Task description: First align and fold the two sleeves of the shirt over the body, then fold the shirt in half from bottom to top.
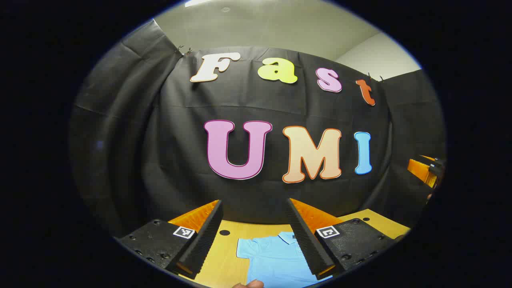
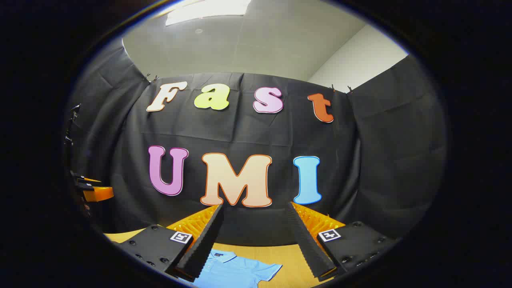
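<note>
The shirt [image 1: 276, 260], a light blue polo with a collar, lies flat on the wooden table [image 1: 224, 256] below both grippers, collar toward the far wall; in the left gripper view its one short sleeve spreads out to the left and the body runs toward the near edge; in the right gripper view the collar with its small dark neck label [image 2: 218, 254], too small to read, sits just right of the left finger, and the other sleeve reaches out to the right; both sleeves lie spread, not folded over the body.

The left gripper [image 1: 256, 240] hangs above the shirt with its fingers wide apart and nothing between them; each finger base carries a small square black-and-white marker [image 1: 184, 232], a coded pattern and no readable writing; a fingertip of a person's hand [image 1: 250, 284] shows at the near edge of that view, at the shirt's hem side.

The right gripper [image 2: 256, 242] also hangs above the table, fingers spread wide and holding nothing, with the same kind of square markers [image 2: 329, 235] on its bases.

A round dark hole [image 1: 224, 232] sits in the tabletop left of the shirt's collar; the black cloth wall [image 2: 380, 160] stands behind the table, with a pale ceiling [image 2: 248, 44] and a lit panel above it.
</note>
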`<state>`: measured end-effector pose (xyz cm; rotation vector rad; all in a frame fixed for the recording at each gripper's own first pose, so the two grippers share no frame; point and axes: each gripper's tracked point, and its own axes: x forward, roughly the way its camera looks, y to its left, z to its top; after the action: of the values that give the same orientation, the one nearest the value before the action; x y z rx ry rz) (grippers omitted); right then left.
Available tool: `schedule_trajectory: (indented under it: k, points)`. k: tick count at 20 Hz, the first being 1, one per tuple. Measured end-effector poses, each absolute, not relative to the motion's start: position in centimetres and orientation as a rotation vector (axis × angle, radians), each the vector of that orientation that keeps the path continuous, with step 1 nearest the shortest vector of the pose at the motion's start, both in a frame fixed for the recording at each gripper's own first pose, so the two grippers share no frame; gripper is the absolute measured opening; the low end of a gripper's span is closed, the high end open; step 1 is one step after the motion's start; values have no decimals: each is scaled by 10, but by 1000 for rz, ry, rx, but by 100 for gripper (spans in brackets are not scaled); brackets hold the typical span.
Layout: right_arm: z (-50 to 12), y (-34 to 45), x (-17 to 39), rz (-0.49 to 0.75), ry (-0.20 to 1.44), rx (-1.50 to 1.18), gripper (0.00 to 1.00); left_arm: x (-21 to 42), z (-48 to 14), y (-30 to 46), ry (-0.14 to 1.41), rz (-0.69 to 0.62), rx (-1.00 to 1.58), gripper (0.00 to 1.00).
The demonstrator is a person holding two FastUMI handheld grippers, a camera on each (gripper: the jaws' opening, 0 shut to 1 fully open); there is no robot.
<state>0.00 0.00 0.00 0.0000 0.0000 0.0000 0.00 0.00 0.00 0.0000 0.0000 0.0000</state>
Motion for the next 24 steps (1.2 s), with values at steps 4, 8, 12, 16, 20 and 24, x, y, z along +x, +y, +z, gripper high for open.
schedule_trajectory:
  k: [4,8,12,16,20,24]
  points:
    - [-4,-4,2,0,15,-23,98,-1,0,-3,1,-8,-6,94]
    - [-8,-9,3,1,28,-22,98,-1,-3,-4,6,1,-15,94]
    - [-15,-19,4,-5,41,-38,96,-1,-4,-6,10,3,-6,94]
    - [-30,-27,9,4,67,-65,98,-1,-5,-13,13,-4,1,94]
    - [-61,-26,20,83,136,-125,98,3,-6,-21,17,-2,1,93]
    - [-104,-40,35,139,221,-145,98,4,-9,-30,23,16,-1,94]
